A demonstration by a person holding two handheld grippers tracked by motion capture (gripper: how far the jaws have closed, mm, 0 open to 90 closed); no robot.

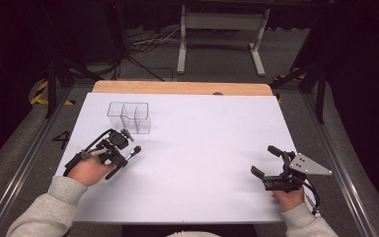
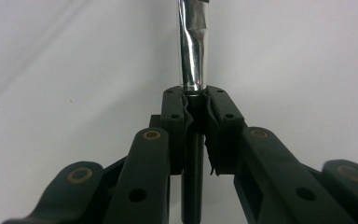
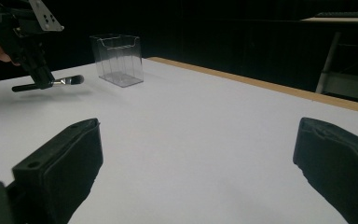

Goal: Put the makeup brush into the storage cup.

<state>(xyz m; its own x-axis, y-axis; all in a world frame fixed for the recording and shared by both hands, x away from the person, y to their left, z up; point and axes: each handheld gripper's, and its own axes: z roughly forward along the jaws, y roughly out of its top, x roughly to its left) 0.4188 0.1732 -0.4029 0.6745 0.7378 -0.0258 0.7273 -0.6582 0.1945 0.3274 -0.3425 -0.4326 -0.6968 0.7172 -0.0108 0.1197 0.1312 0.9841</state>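
Left claw (image 2: pixel 196 105) clamped tight on a brush (image 1: pixel 134 151), held above the counter (image 1: pixel 202 148). Right claw (image 3: pixel 196 172) spread wide, gripping nothing.

1. Left gripper (image 1: pixel 124 159), lower left of the high view, angled toward upper right, jaws clamped on a makeup brush (image 1: pixel 134 152).
2. Right gripper (image 1: pixel 265 162), lower right, jaws spread wide, holding nothing, pointing upper left.

A makeup brush (image 1: pixel 128 156) with a black handle, shiny silver ferrule and dark bristle tip lies roughly level, raised off the white table on the left side. Just beyond it stands a clear plastic organizer (image 1: pixel 130 117) with open-topped compartments, upright.
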